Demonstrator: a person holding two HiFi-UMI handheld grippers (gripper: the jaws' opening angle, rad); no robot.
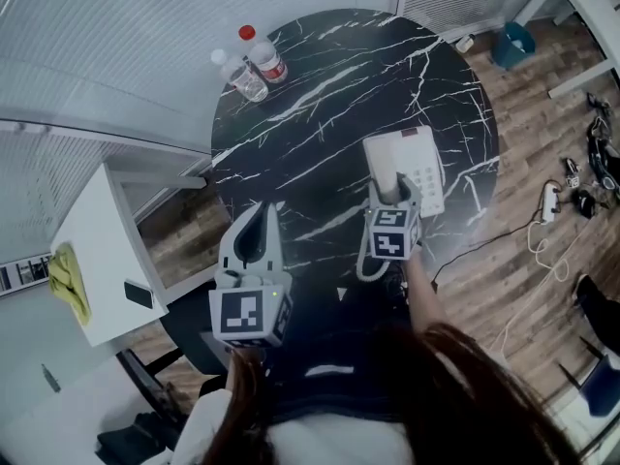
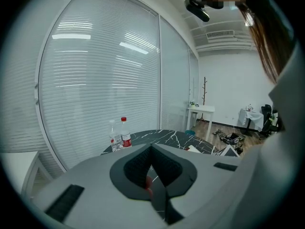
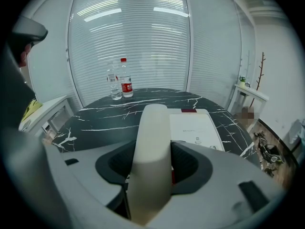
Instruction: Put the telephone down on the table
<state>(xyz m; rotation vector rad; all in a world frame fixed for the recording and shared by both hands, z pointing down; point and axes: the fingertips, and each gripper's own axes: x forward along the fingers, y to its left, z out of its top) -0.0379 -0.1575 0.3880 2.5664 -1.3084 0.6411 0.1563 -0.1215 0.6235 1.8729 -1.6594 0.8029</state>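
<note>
On the right side of the round black table (image 1: pixel 320 143), near its edge, we see the white telephone (image 1: pixel 423 168) lying flat on the marble top, with its keypad facing up. Its handset (image 1: pixel 381 163) lies along the left side of the telephone, pointing toward the table's far rim. Our right gripper (image 1: pixel 392 198) reaches over the near right part of the table and has the near end of the handset between its jaws. In the right gripper view the dark pads sit against both sides of the handset, so this tool is closed around it. Our left gripper (image 1: pixel 260 211) hovers over the table's near left edge, well apart from the telephone. Its jaws come together at the tips and hold nothing, and only a sliver of the table shows through the gap behind them. At the table's far left rim stand two bottles (image 1: pixel 252 66) touching each other, one with a red cap and label, the other clear. Just off the table's left side is a white cabinet (image 1: pixel 107 250) with a yellow cloth (image 1: pixel 68 279) on top. Beyond the table's far right edge a blue bin (image 1: pixel 511 45) stands on the wooden floor.
</note>
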